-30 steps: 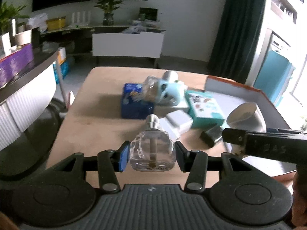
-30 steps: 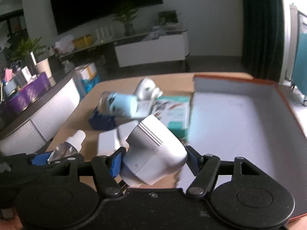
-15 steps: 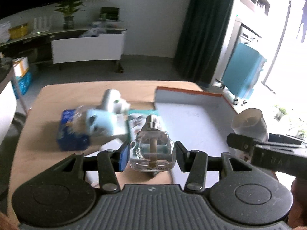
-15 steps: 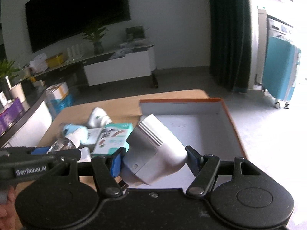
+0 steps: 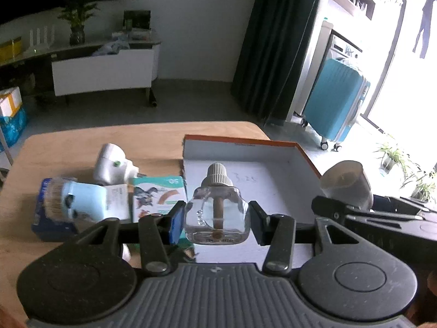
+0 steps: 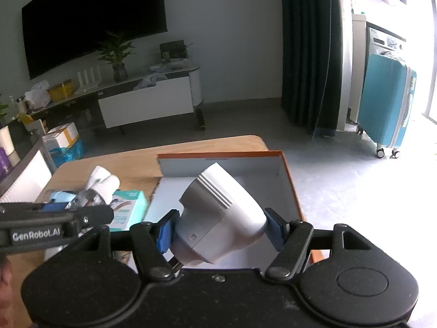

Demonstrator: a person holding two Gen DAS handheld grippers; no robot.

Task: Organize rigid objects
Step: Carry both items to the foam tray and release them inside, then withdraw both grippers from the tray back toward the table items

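My left gripper (image 5: 215, 220) is shut on a clear glass refill bottle (image 5: 217, 216) with a ribbed white cap and a brown wick, held upright over the near part of the open box (image 5: 245, 147). That box is white inside with orange rims. My right gripper (image 6: 220, 229) is shut on a white plug-in device (image 6: 218, 218), tilted, above the same box (image 6: 289, 175). In the left wrist view the white device (image 5: 347, 183) shows at the right, above the right gripper's body.
On the wooden table (image 5: 68, 142) left of the box lie another white plug-in device (image 5: 110, 164), a pale blue item (image 5: 82, 202) on a dark blue box, and a teal printed carton (image 5: 157, 196). A teal suitcase (image 5: 336, 104) stands on the floor beyond.
Both grippers have swung to the right with their loads, from over the pile of items to over the open box. Neither grip has changed.
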